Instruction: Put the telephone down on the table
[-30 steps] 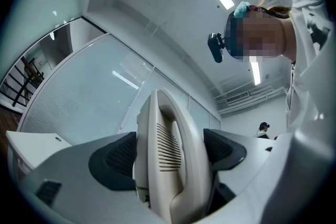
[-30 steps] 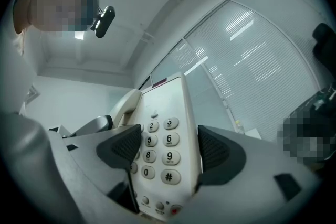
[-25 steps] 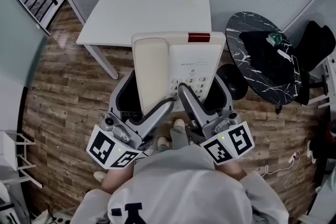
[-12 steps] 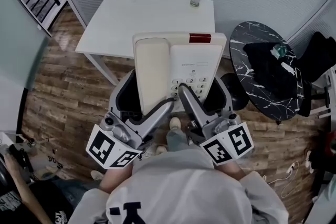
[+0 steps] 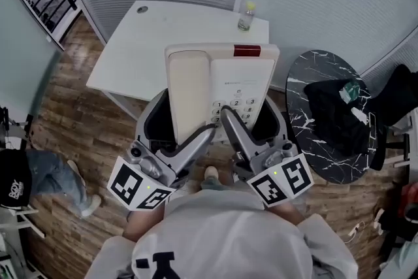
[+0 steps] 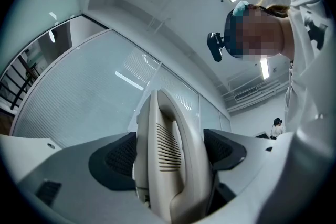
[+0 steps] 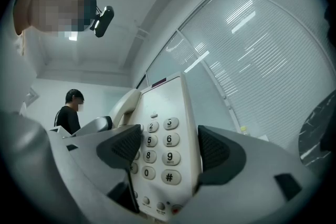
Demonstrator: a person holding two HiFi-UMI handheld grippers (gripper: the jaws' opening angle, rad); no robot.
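Both grippers are clamping the telephone [image 5: 222,85], one on each side, and it is hanging in the air between them.

- Left gripper [image 5: 179,127] is pinching the handset side. In the left gripper view the handset [image 6: 168,165] is sitting edge-on between the two pads, and both are pressing on it.
- Right gripper [image 5: 251,121] is gripping the keypad side. In the right gripper view the keypad [image 7: 157,149] is filling the gap between the jaws, the outer pad is bearing on the phone's edge and the inner one is lying over the keys.
- The phone is riding tilted up and facing the person, with its red strip at the end farthest from the grippers.

Progress: pick-up is done, put-down is not. The white bench [image 5: 163,36] is lying beyond the gripper tips and lower down, and the phone isn't touching it. From the head view, the person looks to be standing short of the bench's near edge.

What's left, as I read it: close the gap, level the phone over the open bench top, lower it, then open both grippers. A bottle [image 5: 245,16] is standing at the far edge of the bench, ahead of the right gripper, so setting down nearer than that looks safe.
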